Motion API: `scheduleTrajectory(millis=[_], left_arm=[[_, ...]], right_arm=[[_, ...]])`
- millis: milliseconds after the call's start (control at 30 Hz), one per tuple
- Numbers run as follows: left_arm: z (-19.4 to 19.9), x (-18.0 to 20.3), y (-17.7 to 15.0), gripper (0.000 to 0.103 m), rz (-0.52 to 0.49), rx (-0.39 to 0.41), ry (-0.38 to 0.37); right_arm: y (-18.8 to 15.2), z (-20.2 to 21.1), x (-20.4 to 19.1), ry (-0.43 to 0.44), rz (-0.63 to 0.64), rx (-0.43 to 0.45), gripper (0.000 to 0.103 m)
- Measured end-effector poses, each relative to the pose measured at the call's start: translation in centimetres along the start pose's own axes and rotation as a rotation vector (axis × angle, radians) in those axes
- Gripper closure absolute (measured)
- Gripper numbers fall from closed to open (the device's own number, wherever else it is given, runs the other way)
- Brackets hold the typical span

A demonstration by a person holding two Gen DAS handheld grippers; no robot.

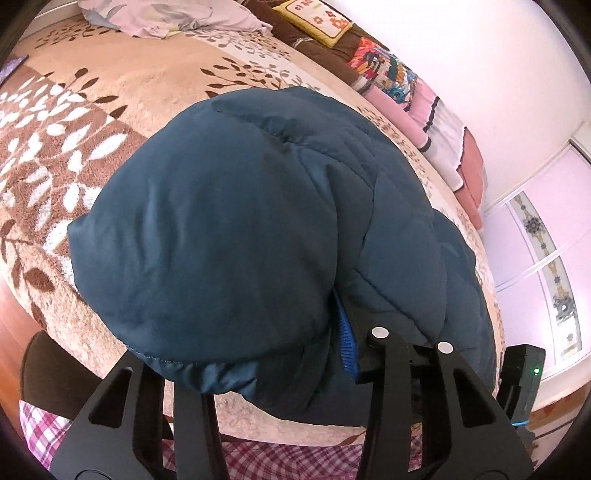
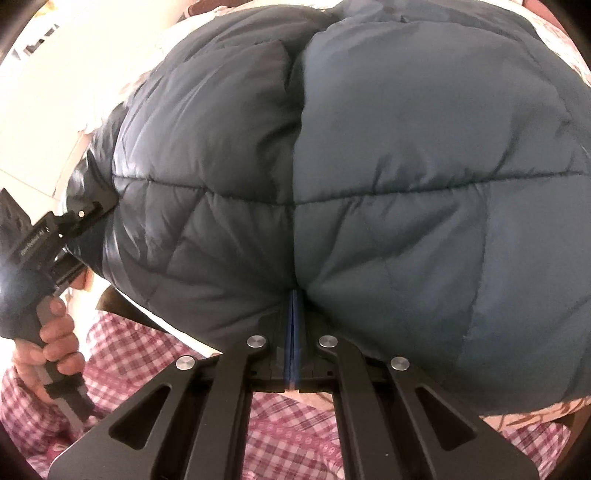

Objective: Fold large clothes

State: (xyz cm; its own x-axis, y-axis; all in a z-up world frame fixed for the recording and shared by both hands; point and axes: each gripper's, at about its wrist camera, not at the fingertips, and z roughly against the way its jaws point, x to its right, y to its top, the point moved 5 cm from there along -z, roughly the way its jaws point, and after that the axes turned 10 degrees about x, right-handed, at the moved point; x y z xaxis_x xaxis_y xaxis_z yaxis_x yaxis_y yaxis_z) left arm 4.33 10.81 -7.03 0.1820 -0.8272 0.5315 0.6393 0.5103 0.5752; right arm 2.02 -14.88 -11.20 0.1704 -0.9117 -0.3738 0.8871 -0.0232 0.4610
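A dark teal quilted puffer jacket [image 1: 236, 229] lies bunched on the bed, near its front edge. It fills the right wrist view [image 2: 369, 166]. My left gripper [image 1: 269, 354] has the jacket's hem draped over its fingers, with a blue pad [image 1: 347, 343] showing at the right; the fabric hides how the jaws stand. My right gripper [image 2: 292, 332] is shut, its blue pads pressed together on a fold of the jacket's lower edge. The left gripper also shows in the right wrist view [image 2: 96, 212], its tips against the jacket's left side.
The bed has a beige and brown leaf-patterned blanket [image 1: 74, 122]. A lilac pillow [image 1: 166, 18] and folded colourful bedding [image 1: 391, 81] lie at its far side. A white wardrobe [image 1: 546, 236] stands at the right. The person's plaid trousers [image 2: 155, 350] are below the grippers.
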Motion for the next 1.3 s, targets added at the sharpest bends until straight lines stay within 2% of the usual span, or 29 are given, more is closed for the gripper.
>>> scheduleTrajectory(millis=[267, 467, 1067, 1167, 1300], left_arm=[[0.1, -0.3, -0.3, 0.061, 0.000, -0.005, 0.007], [0.1, -0.4, -0.3, 0.061, -0.003, -0.006, 0.013], [0.2, -0.4, -0.4, 0.063, -0.016, 0.001, 0.028], [0.5, -0.4, -0.2, 0.068, -0.023, 0.014, 0.026], [1.2, -0.2, 0.2, 0.076, -0.041, 0.036, 0.029]], right_arm=[[0.1, 0.2, 1.1, 0.060, -0.102, -0.016, 0.103], [-0.1, 0.1, 1.4, 0.074, -0.139, -0.012, 0.103], [-0.4, 0.7, 0.2, 0.053, -0.093, 0.009, 0.103], [0.4, 3.9, -0.1, 0.095, -0.053, 0.105, 0.099], [0.7, 8.2, 1.9, 0.056, -0.031, 0.213, 0.099]])
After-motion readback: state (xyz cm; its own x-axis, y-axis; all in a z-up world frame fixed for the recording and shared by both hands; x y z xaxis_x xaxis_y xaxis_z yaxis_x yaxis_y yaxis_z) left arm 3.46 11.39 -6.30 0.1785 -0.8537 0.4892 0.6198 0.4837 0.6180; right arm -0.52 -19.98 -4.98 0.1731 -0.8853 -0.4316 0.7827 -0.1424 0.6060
